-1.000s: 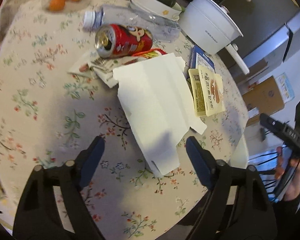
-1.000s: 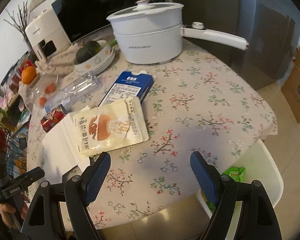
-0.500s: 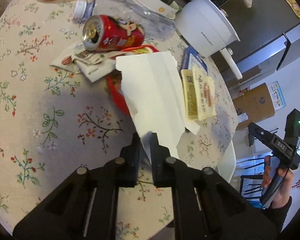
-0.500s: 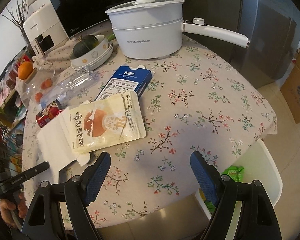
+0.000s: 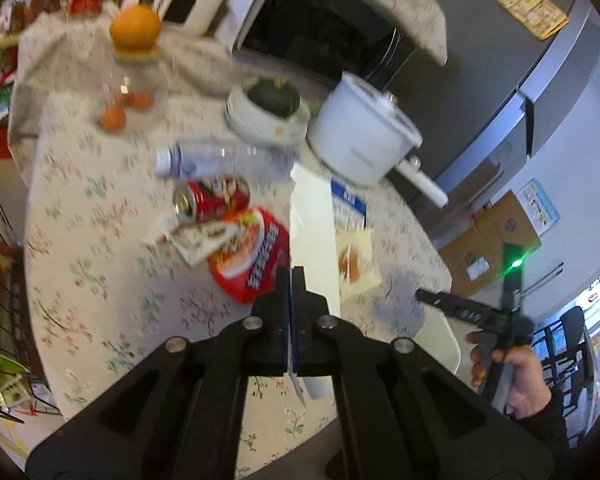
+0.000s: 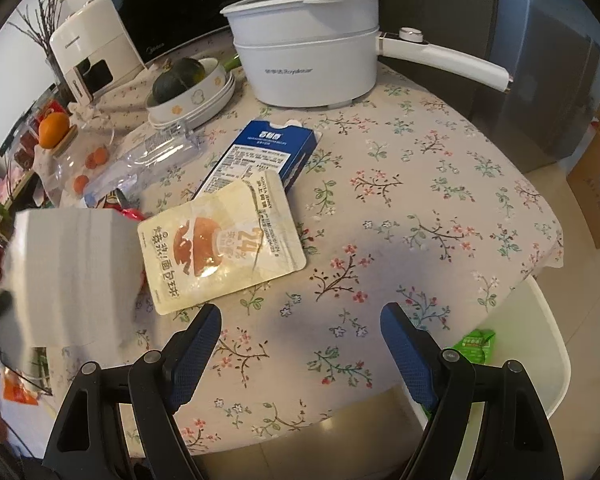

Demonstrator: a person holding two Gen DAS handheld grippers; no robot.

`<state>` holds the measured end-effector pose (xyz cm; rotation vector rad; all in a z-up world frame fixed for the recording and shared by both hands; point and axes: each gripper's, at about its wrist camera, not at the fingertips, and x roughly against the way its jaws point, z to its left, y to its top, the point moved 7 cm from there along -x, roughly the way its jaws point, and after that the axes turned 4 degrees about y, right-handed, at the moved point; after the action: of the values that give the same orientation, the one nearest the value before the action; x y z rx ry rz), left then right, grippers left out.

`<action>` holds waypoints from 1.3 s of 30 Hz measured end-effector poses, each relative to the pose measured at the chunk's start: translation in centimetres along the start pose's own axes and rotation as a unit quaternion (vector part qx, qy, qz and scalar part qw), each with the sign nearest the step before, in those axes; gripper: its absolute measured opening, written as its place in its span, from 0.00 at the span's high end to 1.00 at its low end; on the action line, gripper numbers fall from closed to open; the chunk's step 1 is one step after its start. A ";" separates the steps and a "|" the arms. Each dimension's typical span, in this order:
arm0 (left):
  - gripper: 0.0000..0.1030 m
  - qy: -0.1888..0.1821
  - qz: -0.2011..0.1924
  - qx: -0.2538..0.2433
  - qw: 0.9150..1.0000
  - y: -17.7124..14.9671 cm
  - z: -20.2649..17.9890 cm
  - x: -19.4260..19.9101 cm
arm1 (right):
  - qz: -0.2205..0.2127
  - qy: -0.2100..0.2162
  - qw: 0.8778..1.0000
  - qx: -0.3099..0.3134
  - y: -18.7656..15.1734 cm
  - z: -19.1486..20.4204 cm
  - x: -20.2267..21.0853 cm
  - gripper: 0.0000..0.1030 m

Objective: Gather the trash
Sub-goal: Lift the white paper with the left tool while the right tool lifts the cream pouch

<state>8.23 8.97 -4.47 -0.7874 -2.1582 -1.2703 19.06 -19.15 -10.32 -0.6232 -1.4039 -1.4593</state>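
Note:
My left gripper [image 5: 291, 276] is shut on the near edge of a flattened white carton [image 5: 314, 232], which hangs tilted above the floral table [image 5: 100, 280]. In the right wrist view the same white carton [image 6: 72, 276] floats at the left. Under it lie a red snack bag [image 5: 256, 260], a red can [image 5: 212, 200], a clear plastic bottle [image 5: 216, 160] and small wrappers [image 5: 196, 236]. A cream bread pouch [image 6: 220, 248] overlaps a blue box [image 6: 260, 152]. My right gripper [image 6: 300, 340] stands open over the table's near edge, holding nothing.
A white electric pot [image 6: 304, 64] and a bowl with a dark squash [image 6: 188, 92] stand at the back, in front of a microwave [image 6: 204, 4]. A white chair [image 6: 540, 344] with a green wrapper [image 6: 474, 344] sits beside the table. Cardboard boxes [image 5: 496, 248] are on the floor.
My left gripper closed on the white carton's edge and lifted it off the table, uncovering the red snack bag. The right gripper stayed in place, still open.

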 end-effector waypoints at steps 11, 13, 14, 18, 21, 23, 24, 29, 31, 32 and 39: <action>1.00 0.022 -0.056 -0.020 0.998 2.5 0.2 2.0 | 0.039 0.050 0.997 0.044 2.3 0.2 -6.7 0.19; 1.00 0.028 -0.058 -0.013 0.998 2.8 0.8 2.0 | 0.043 0.063 0.996 0.035 2.7 0.5 -7.7 0.19; 1.00 0.030 -0.058 -0.009 0.998 3.0 1.0 2.0 | 0.044 0.065 0.996 0.032 2.8 0.7 -8.0 0.19; 1.00 0.037 -0.057 0.006 0.998 3.4 1.9 2.0 | 0.055 0.063 0.996 0.038 2.9 1.8 -9.7 0.19; 1.00 0.045 -0.059 0.008 0.997 3.5 2.4 2.2 | 0.065 0.056 0.995 0.053 2.5 2.9 -10.6 0.20; 1.00 0.050 -0.059 0.012 0.997 3.6 2.9 2.2 | 0.061 0.037 0.995 0.067 2.4 3.4 -10.8 0.23; 1.00 0.052 -0.058 0.016 0.997 3.6 3.0 2.2 | 0.059 0.025 0.995 0.075 2.4 3.6 -10.8 0.27; 1.00 0.058 -0.050 0.026 0.997 3.4 3.8 2.0 | 0.051 -0.035 0.989 0.133 2.0 4.2 -10.9 0.55; 1.00 0.060 -0.048 0.027 0.997 3.2 4.0 1.9 | 0.051 -0.027 0.988 0.143 1.7 4.5 -10.6 0.73; 1.00 0.060 -0.047 0.028 0.997 3.2 4.1 1.9 | 0.053 -0.019 0.988 0.142 1.6 4.7 -10.5 0.77; 1.00 0.056 -0.061 0.033 0.996 3.4 4.2 2.9 | 0.058 0.025 0.991 0.119 1.0 4.8 -8.6 0.87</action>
<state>8.01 14.67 -2.29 -0.5525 -2.1740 -1.2650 22.03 -11.98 -16.41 -0.5048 -1.4520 -1.1852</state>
